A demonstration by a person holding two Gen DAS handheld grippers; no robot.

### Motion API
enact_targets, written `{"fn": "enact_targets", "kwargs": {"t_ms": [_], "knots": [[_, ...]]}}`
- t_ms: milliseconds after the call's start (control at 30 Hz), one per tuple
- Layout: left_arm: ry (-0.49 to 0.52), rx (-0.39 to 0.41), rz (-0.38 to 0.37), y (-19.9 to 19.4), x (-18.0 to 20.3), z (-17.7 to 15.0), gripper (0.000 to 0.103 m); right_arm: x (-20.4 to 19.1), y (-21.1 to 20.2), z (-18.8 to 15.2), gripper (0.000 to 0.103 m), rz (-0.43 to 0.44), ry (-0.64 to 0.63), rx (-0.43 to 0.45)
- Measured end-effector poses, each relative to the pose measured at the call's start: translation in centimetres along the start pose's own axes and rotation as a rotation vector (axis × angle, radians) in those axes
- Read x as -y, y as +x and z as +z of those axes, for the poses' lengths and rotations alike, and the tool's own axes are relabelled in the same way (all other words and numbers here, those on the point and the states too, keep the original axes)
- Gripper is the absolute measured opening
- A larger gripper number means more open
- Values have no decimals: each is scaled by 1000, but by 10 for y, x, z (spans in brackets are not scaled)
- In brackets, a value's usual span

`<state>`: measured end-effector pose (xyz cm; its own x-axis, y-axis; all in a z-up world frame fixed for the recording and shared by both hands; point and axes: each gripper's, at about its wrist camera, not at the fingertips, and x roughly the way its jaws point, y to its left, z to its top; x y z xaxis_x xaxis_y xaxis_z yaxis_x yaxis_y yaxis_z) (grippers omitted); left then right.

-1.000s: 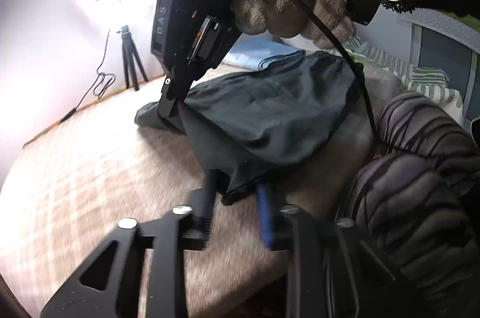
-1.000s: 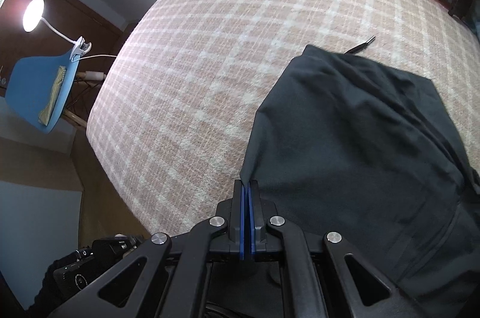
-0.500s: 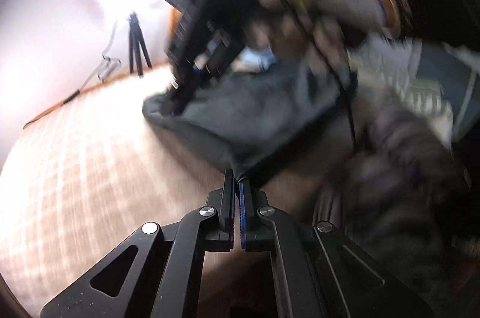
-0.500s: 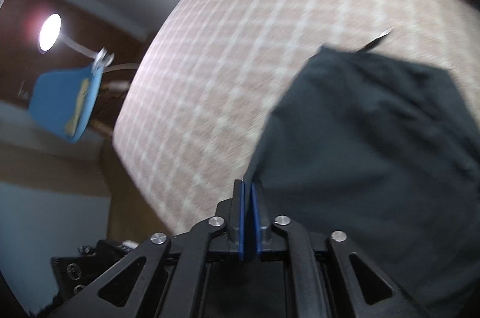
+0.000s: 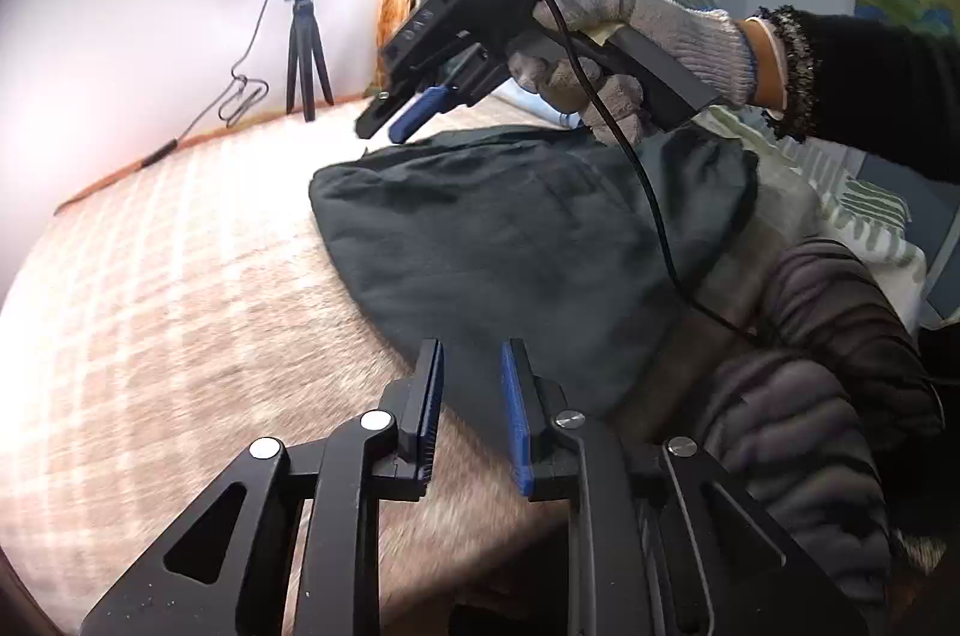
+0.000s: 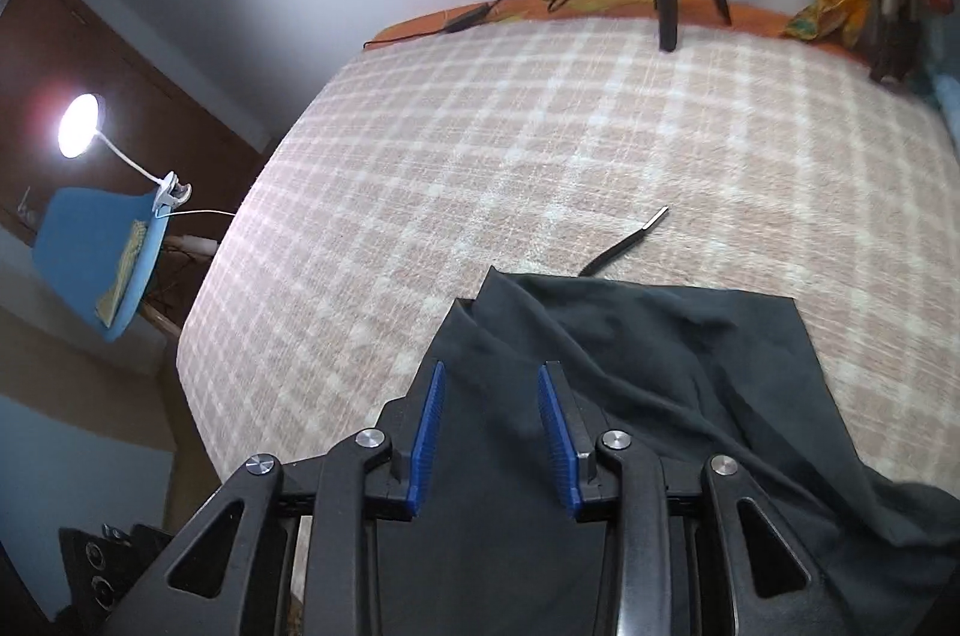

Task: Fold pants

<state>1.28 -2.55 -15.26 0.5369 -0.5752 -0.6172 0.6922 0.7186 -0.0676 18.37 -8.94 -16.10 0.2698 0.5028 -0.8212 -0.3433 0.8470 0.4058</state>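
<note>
The dark, soft-fabric pants (image 6: 630,396) lie folded into a broad rumpled pad on the beige-and-white checked blanket (image 6: 480,156) that covers the bed, close to its near edge. In the right wrist view their long axis runs from the lower right up toward a squared-off end at the upper left, and a thin black drawstring with a pale tip (image 6: 624,246) pokes out from that far edge, pointing up and to the right. The right gripper (image 6: 492,432) has its blue pads spreading apart just above the cloth — fabric shows between them but they are not pressing on it. In the left wrist view the left gripper (image 5: 471,411) is opening too, its blue pads apart just short of the pants' near rounded edge, gripping nothing. Beyond the pad, a hand in a grey knitted glove (image 5: 630,48) holds the right tool tilted down over the far side of the cloth. A black tripod (image 5: 306,54) stands at the far wall under a glaring lamp.
</note>
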Motion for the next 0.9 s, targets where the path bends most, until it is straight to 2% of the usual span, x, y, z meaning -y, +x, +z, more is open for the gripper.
{"fn": "enact_targets", "kwargs": {"t_ms": [167, 233, 333, 433, 500, 533, 667, 800, 900], "knots": [[-25, -60, 1, 27, 1, -2, 18, -9, 30, 0, 34, -23, -72, -57], [-60, -73, -9, 32, -3, -5, 18, -11, 40, -1, 34, -69, -82, -69], [-103, -57, -6, 27, -6, -9, 18, 3, 53, 1, 30, -156, -58, -77], [-193, -38, -3, 15, -15, -12, 21, 8, 50, 5, 29, -168, -24, -59], [-243, -25, 6, 8, -22, -12, 41, 5, 43, 6, 33, -181, -12, -51], [-282, -13, 8, 4, -26, -13, 44, 1, 39, 6, 35, -179, -9, -52], [-404, -8, -23, 1, -39, -14, 45, -21, 31, 4, 57, -169, -12, -89], [-448, -17, -20, 5, -39, -15, 45, -50, 39, 2, 57, -197, -31, -135], [-467, -28, -19, 10, -38, -20, 45, -63, 52, 1, 57, -256, -39, -173]]}}
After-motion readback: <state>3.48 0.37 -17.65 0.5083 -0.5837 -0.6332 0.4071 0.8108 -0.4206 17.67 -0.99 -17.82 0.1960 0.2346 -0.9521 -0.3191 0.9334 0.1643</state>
